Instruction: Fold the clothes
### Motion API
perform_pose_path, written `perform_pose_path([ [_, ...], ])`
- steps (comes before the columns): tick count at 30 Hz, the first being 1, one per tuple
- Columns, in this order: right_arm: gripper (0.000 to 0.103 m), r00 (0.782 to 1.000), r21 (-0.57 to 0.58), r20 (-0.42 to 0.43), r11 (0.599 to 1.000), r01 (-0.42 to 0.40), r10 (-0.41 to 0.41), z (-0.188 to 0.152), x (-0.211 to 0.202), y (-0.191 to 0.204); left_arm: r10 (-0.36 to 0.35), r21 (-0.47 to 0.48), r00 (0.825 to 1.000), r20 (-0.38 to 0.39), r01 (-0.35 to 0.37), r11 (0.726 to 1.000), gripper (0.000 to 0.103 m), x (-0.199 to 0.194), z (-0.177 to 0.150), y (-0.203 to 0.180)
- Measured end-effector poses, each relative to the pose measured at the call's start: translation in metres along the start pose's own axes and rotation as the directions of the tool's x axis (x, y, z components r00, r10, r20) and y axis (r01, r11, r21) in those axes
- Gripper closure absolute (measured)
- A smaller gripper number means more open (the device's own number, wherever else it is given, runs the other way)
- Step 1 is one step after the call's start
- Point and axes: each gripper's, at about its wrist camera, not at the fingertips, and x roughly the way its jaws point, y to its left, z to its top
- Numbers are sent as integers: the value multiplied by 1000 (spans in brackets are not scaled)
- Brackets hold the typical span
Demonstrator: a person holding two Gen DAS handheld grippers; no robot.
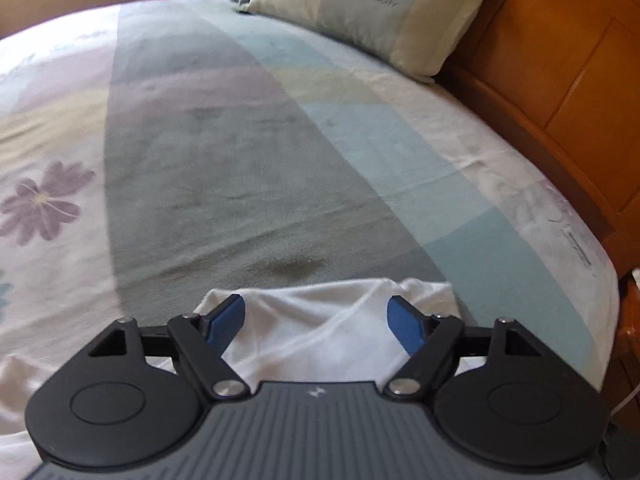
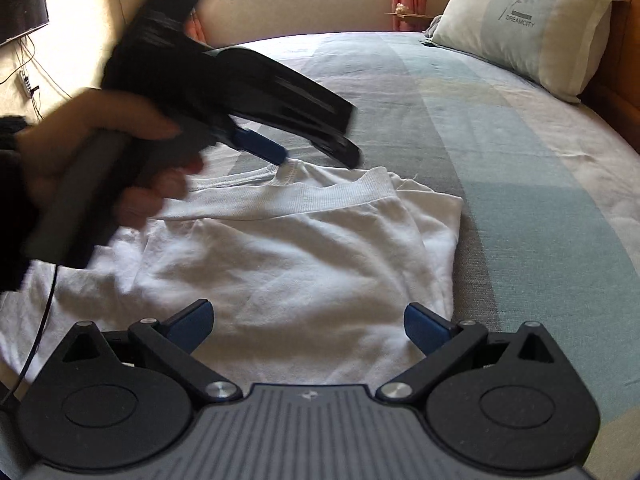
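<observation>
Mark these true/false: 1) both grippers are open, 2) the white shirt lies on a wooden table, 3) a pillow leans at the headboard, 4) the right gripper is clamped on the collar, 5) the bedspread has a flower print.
1) True. The left gripper and right gripper both have jaws spread.
2) False. The white shirt lies on the bedspread.
3) True. The pillow rests against the wooden headboard.
4) False. It is open over the shirt's lower part; the collar is farther off, near the left gripper.
5) True. A purple flower shows.
</observation>
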Motion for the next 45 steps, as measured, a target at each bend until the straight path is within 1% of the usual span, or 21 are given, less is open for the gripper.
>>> perform_pose_path([
  [4,0,998,-16,56,1000,-8,9,3,-10,1,26,15,1000,-2,-26,1000,24,-51,-17,15],
  [7,0,993,-18,113,1000,-18,20,19,-9,-7,67,18,998,-12,-67,998,21,-88,-33,31],
  [9,0,992,14,128,1000,-17,16,35,4,-18,111,7,994,-9,-111,994,21,-110,-45,41],
  [11,0,993,50,107,998,-48,42,51,26,-29,139,-27,990,6,-139,990,21,-130,-57,53],
  [13,0,996,73,52,995,-70,66,62,54,-36,156,-85,988,20,-154,984,21,-148,-69,66],
  [14,0,997,84,8,994,-72,72,66,70,-40,161,-112,987,24,-158,981,20,-157,-75,74],
  [16,0,1000,82,-16,997,-15,16,68,89,-42,180,-152,983,32,-173,973,20,-170,-87,88],
  [18,0,1000,76,-17,997,14,-12,68,83,-37,204,-189,978,34,-195,963,20,-181,-99,105],
  [21,0,1000,87,6,996,13,-14,60,56,-23,225,-259,974,26,-211,943,20,-189,-119,132],
  [24,0,999,90,44,996,-20,16,43,28,-6,216,-349,976,14,-198,916,20,-189,-139,154],
  [26,0,999,87,36,996,-31,28,30,17,4,210,-367,978,16,-190,911,20,-190,-146,161],
  [31,0,1000,36,-20,999,-8,9,13,6,27,195,-412,981,21,-169,895,19,-192,-165,177],
  [34,0,999,23,-32,1000,18,-18,12,4,34,186,-438,982,24,-157,885,21,-193,-176,187],
  [36,0,1000,24,-25,1000,17,-16,14,2,39,180,-456,983,26,-148,878,20,-194,-184,194],
  [37,0,1000,22,-26,1000,12,-11,15,2,42,168,-470,985,35,-132,873,20,-195,-186,198],
  [39,0,1000,15,-30,1000,-2,2,17,5,48,127,-509,990,66,-76,857,20,-201,-189,209],
  [42,0,999,-7,-46,1000,-16,15,19,10,61,68,-561,992,110,6,828,20,-206,-192,225],
  [45,0,998,-41,-49,998,-36,34,20,9,74,8,-597,994,105,57,800,20,-198,-194,230],
])
